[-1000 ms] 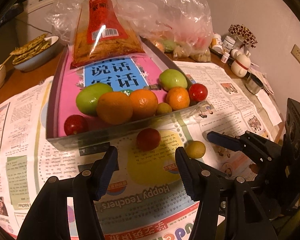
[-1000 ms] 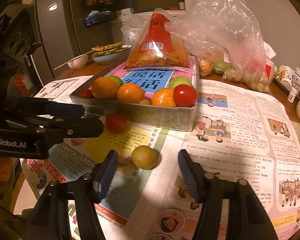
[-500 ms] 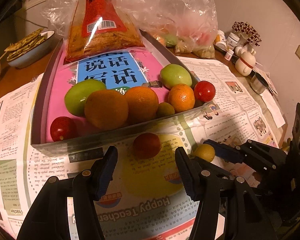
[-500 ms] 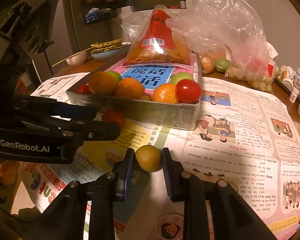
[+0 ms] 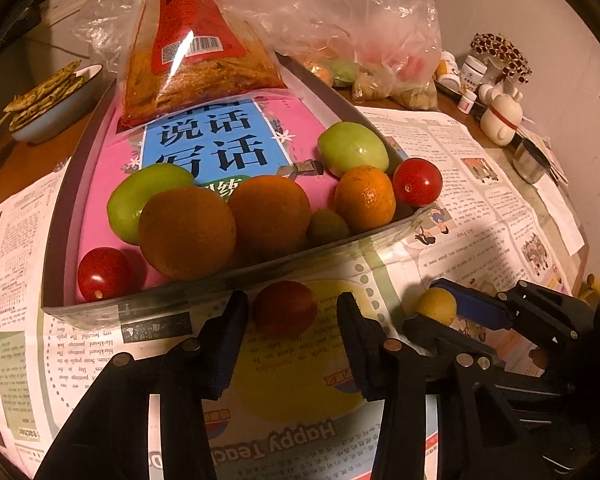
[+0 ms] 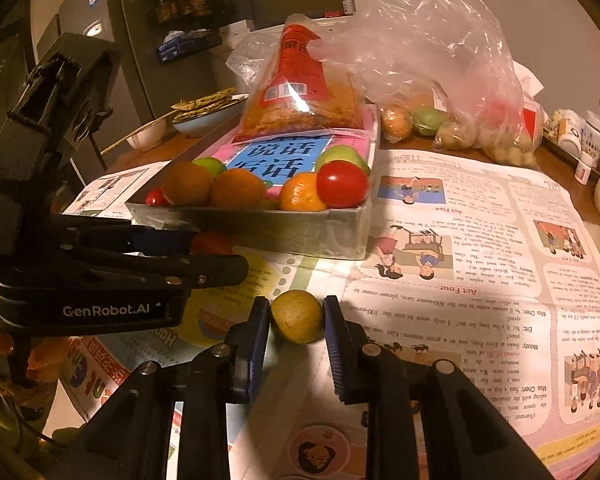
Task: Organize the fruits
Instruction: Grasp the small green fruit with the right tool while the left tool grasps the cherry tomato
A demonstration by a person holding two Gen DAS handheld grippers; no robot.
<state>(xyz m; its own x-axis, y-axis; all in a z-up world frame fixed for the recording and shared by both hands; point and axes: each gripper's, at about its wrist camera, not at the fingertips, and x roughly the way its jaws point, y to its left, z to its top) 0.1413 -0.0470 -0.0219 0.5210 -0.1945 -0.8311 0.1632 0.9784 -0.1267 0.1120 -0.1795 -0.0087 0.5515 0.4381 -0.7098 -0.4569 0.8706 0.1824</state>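
— Fingers [image 6: 336, 344] of the right gripper [image 6: 296, 330] stand on both sides of the small yellow-green fruit [image 6: 297, 315], very close to its skin. Are they already grasping it?

— I judge they are closed on it or nearly so; a thin gap may remain on the left side, so I cannot tell for sure. The fruit seems to rest on the newspaper [image 6: 480, 264].

— And the left gripper [image 5: 290, 332]?

— Its fingers are spread apart, released, and the red tomato [image 5: 286, 307] lies between them without contact. This tomato is on the paper, just beside the near wall of the cardboard tray [image 5: 204, 294].

— What is already in order?

— Inside the tray, at its near end, I count two green fruits, a green one at 10 o'clock [image 5: 144, 196] and another at 1 o'clock [image 5: 352, 148], two large oranges [image 5: 188, 232], one small tangerine [image 5: 364, 196], one olive-coloured small fruit [image 5: 327, 227], and two red tomatoes, at 8 o'clock [image 5: 102, 274] and at 3 o'clock [image 5: 417, 182]. So most of the fruits look collected.

— What remains, then?

— In my judgement, only the two pieces on the newspaper remain, one for each gripper. More fruits lie in the clear plastic bag [image 6: 440, 80] behind the tray at 1 o'clock; whether they belong to the task, I cannot say.

— And the snack packet [image 5: 192, 52]?

— It leans at the far end of the tray, at 12 o'clock, and takes no fruit space.
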